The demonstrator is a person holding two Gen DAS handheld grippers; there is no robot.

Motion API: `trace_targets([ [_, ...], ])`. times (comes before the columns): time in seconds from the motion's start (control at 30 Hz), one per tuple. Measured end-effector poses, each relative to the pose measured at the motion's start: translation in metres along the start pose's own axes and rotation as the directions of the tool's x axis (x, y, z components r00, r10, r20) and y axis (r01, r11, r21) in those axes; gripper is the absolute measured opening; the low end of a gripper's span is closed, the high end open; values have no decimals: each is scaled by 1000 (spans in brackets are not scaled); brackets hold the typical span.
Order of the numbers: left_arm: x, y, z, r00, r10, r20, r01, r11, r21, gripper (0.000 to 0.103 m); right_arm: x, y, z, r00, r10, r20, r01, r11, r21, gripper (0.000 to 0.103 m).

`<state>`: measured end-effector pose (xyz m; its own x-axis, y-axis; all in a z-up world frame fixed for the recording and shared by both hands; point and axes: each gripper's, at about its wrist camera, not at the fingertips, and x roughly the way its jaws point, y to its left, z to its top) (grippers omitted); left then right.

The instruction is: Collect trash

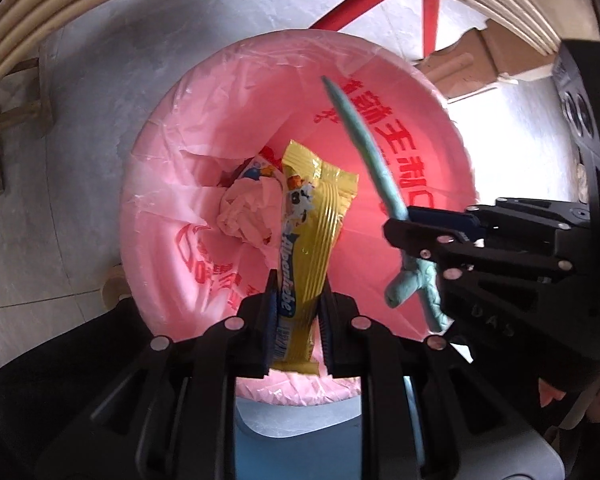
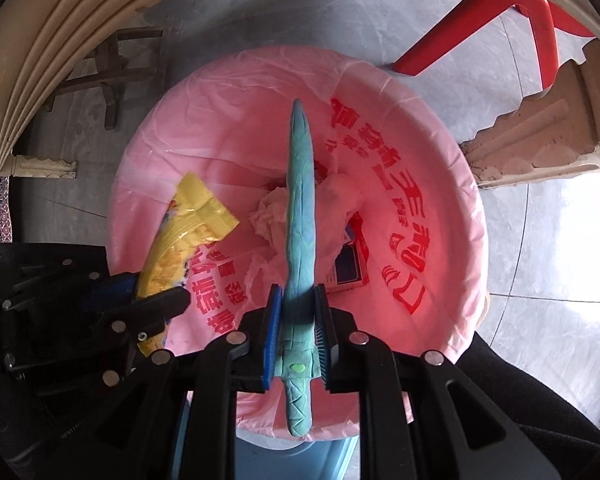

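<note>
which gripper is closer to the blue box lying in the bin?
Right. The right gripper, shut on the teal clay sword, hovers just beside the blue box. The left gripper, shut on the yellow wrapper, sits across the pink-lined bin.

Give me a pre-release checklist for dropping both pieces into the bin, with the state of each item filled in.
1. Left gripper shut on the yellow wrapper: ok.
2. Right gripper shut on the blue clay sword: ok.
3. Wrapper over the mouth of the pink-lined bin: ok.
4. Sword over the bin mouth: ok at the blade; its handle end sits near the close rim, so cannot tell.
5. Room inside the bin: ok, only crumpled tissue and a small box at the bottom.
6. Liner snug over the rim: ok on the visible part.
</note>
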<state>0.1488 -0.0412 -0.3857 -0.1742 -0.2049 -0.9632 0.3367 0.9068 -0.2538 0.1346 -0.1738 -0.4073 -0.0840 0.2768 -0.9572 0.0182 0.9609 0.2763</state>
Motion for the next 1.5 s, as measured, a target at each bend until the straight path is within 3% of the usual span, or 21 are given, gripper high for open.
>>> trace_targets([
  [0.03, 0, 0, 0, 1000, 1, -1, -1, 1000, -3, 22, 1, -2, 1, 1000, -5, 0, 5, 1000, 3, 19],
  [0.07, 0, 1, 1, 1000, 2, -2, -2, 1000, -6, 31, 2, -3, 1, 1000, -7, -2, 7, 1000, 7, 23],
  [0.1, 0, 1, 1, 1000, 4, -4, -4, 1000, -8, 38, 2, -3, 2, 1000, -6, -3, 6, 1000, 11, 30],
  [0.17, 0, 0, 2, 1000, 11, 0, -11, 1000, -6, 39, 3, -4, 1, 1000, -2, -2, 2, 1000, 19, 36],
  [0.7, -1, -1, -1, 999, 43, 4, -43, 999, -13, 46, -5, -13, -1, 1000, -21, 12, 21, 1000, 23, 36],
  [0.97, -30, -16, -12, 984, 120, 130, -122, 993, 9, 54, -27, -15, -19, 994, -87, 72, 85, 996, 28, 36],
  [1.07, -49, -31, -23, 967, 158, 200, -165, 986, 21, 54, -44, -14, -27, 986, -117, 119, 113, 993, 37, 36],
  [1.17, -73, -50, -39, 930, 214, 297, -232, 973, 24, 56, -68, -14, -38, 968, -172, 183, 166, 985, 47, 36],
  [1.33, -112, -68, -53, 878, 264, 399, -271, 962, -40, 61, -119, -13, -56, 912, -249, 326, 234, 968, 86, 39],
  [1.37, -119, -71, -55, 868, 273, 416, -276, 960, -55, 64, -134, -12, -61, 892, -268, 363, 250, 963, 99, 45],
  [1.4, -129, -75, -57, 850, 301, 432, -298, 951, -78, 70, -145, -11, -64, 876, -281, 392, 260, 960, 107, 53],
  [1.5, -163, -88, -67, 774, 372, 513, -354, 925, -138, 74, -184, -6, -80, 808, -313, 498, 288, 949, 129, 56],
])
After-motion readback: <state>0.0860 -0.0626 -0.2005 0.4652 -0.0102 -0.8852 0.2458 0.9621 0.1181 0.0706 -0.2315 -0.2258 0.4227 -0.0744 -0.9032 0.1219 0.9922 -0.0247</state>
